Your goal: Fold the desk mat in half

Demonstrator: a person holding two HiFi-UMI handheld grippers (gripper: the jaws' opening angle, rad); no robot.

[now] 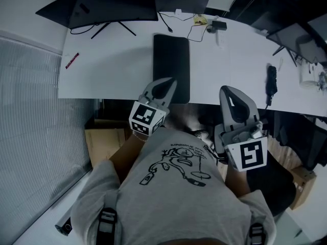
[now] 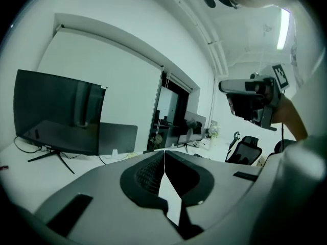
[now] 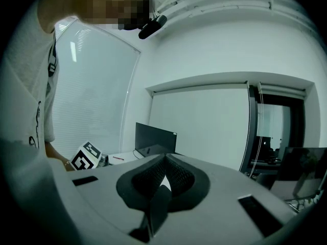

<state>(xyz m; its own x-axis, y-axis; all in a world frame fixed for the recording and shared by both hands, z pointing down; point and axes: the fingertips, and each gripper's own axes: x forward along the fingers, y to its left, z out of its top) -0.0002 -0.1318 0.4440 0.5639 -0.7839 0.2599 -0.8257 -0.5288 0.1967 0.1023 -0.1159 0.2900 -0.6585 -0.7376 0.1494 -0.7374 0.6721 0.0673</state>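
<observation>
Two pairs of jaws together, empty: left gripper (image 1: 164, 86) & right gripper (image 1: 230, 98), near desk mat (image 1: 171, 60) (flat, narrow; folded or single? check edge layers).

The left gripper (image 1: 167, 83) covers the near left corner of the black desk mat (image 1: 171, 60), hiding that stretch of its edge at the rim of the white desk (image 1: 112, 70). The head view's top edge cuts off the monitor (image 1: 115, 4). Small clutter (image 1: 203, 20) among the cables and a thin red item (image 1: 72, 60) are too small to identify. The desk's right end runs out of frame.
</observation>
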